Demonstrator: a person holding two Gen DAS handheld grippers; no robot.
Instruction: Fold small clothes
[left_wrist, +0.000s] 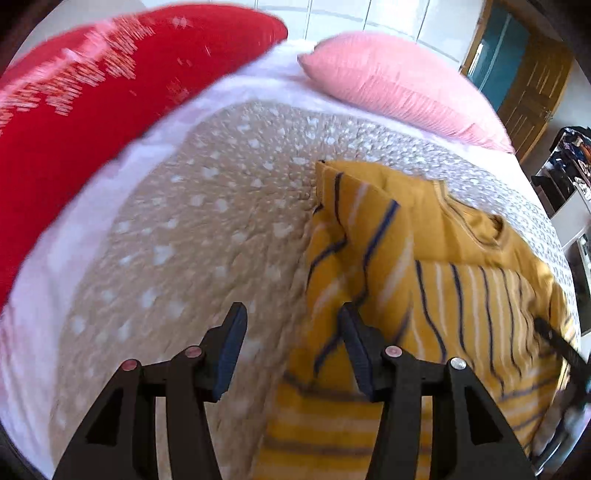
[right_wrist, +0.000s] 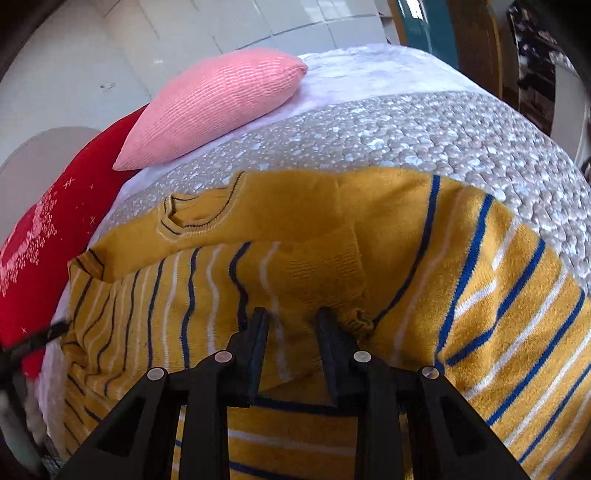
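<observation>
Partway folded, a yellow striped sweater (right_wrist: 332, 236) lies on the bed (right_wrist: 424, 122), one sleeve across its chest. Both the left gripper (left_wrist: 291, 321) at its edge and right gripper (right_wrist: 293, 325) above it are spread, holding nothing; further folds remain.

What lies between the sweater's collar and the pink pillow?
Only bare spotted quilt and white sheet separate the sweater from the pink pillow, seen from the right wrist.

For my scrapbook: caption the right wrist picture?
Open right tool over a yellow striped sweater on the bed.
</observation>
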